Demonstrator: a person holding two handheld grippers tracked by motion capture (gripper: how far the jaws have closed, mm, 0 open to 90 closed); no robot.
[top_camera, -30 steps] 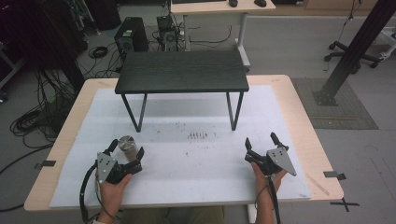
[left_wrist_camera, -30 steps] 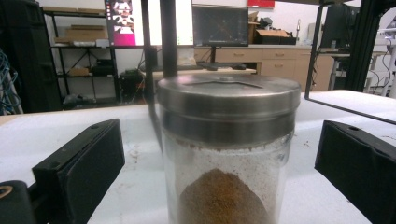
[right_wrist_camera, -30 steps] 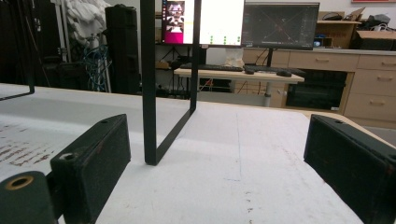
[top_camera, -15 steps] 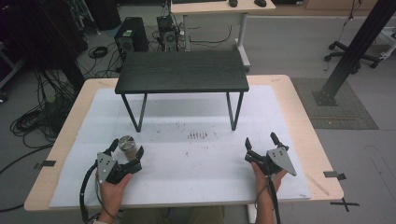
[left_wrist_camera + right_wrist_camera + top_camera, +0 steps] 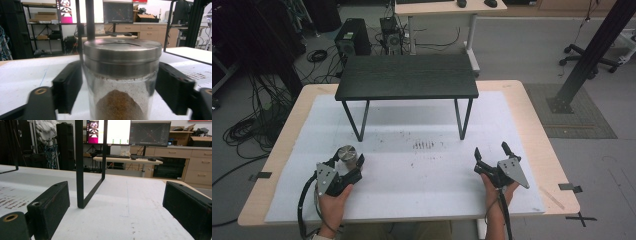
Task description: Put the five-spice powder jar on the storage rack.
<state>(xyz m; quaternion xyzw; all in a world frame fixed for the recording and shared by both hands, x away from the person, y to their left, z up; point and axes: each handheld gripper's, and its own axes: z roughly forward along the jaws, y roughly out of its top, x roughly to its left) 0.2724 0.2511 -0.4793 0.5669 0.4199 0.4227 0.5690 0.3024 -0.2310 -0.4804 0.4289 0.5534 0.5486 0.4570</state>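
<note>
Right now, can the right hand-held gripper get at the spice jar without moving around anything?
Probably yes. The right hand-held gripper stands open with only bare white mat between it and the spice jar, but the left hand-held gripper has just been closing around that jar.

Right tool [image 5: 122,215] gapes wide over the white mat [image 5: 130,202] — black stand leg [image 5: 80,182] just ahead.
</note>
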